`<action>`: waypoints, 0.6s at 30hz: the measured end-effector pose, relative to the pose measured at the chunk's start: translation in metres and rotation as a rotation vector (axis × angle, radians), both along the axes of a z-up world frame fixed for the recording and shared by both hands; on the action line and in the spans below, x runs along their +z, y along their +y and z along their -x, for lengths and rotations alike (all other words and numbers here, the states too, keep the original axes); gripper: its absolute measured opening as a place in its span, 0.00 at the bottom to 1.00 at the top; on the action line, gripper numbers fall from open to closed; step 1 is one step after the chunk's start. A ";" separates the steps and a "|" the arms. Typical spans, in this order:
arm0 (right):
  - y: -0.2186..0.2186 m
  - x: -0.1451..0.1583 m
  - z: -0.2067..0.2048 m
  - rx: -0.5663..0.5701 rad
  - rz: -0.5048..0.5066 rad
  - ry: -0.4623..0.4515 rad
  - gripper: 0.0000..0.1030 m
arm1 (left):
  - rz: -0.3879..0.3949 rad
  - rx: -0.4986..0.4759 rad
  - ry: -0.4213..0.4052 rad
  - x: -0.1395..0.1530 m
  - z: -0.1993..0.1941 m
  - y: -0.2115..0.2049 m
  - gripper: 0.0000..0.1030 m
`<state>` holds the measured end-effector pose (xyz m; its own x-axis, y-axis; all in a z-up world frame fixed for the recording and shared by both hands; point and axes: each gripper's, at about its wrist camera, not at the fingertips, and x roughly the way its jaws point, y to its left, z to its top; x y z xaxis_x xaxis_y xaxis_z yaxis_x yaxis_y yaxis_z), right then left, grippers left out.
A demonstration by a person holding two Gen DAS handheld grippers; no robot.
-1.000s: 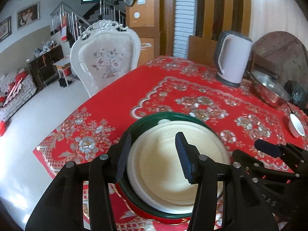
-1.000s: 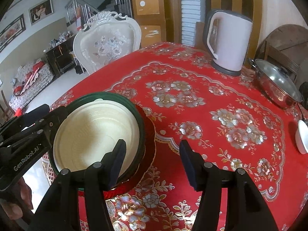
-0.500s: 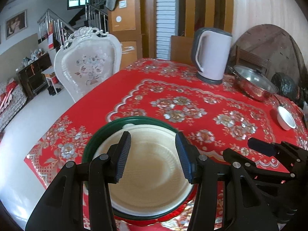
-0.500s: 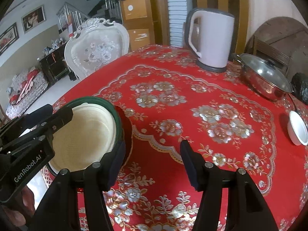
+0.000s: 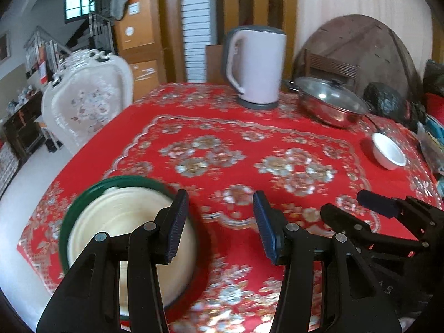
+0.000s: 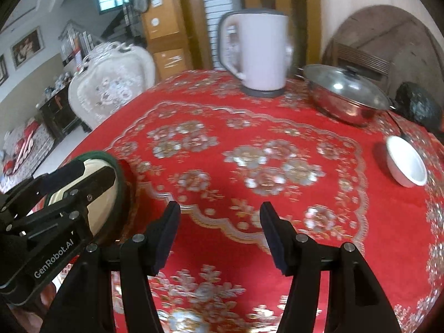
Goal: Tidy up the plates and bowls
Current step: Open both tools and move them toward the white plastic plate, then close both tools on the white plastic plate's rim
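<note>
The main risk, as a judgement, lies with the small white ceramic bowl (image 6: pixel 407 165) sitting alone at about two o'clock on the red floral tablecloth (image 6: pixel 277 138), well apart from the stack and near the table's far right edge: a hurried reach could nudge it off the edge, or knock the lidded steel pot (image 6: pixel 344 97) and white electric kettle (image 6: pixel 256 52) behind it at twelve to one o'clock. Both views are blurred, which suggests quick motion and makes a clean pinch on the thin rim harder. The stack itself, a cream plate (image 5: pixel 122 222) nested in a green-rimmed bowl (image 5: pixel 83 194) over something red, sits at eight o'clock close to the near left table edge, where a sweeping finger could tip it.

The left gripper (image 5: pixel 219 223) hovers low over the cloth just right of the stack, jaws apart and empty. The right gripper (image 6: pixel 219 229) points toward mid-table, jaws likewise apart, holding nothing
</note>
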<state>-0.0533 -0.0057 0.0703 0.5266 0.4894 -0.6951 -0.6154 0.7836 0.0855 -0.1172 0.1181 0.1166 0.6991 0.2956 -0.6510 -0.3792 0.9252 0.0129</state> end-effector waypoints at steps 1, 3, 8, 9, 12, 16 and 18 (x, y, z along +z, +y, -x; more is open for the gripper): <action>-0.006 0.000 -0.002 -0.014 -0.002 0.001 0.60 | 0.000 -0.016 0.002 0.000 -0.005 -0.007 0.47; -0.026 0.000 -0.013 -0.060 -0.012 0.007 0.62 | -0.005 -0.049 0.007 -0.001 -0.016 -0.022 0.47; -0.067 0.000 -0.032 -0.148 -0.026 0.022 0.63 | 0.022 -0.156 0.033 -0.003 -0.050 -0.062 0.47; -0.075 0.000 -0.036 -0.164 -0.028 0.025 0.63 | 0.032 -0.175 0.038 -0.003 -0.056 -0.068 0.47; -0.107 0.000 -0.051 -0.231 -0.033 0.033 0.63 | 0.087 -0.245 0.065 -0.005 -0.083 -0.091 0.47; -0.153 -0.001 -0.074 -0.333 -0.053 0.053 0.63 | 0.131 -0.306 0.094 -0.009 -0.121 -0.120 0.47; -0.179 -0.002 -0.090 -0.390 -0.063 0.068 0.63 | 0.155 -0.327 0.112 -0.011 -0.144 -0.135 0.47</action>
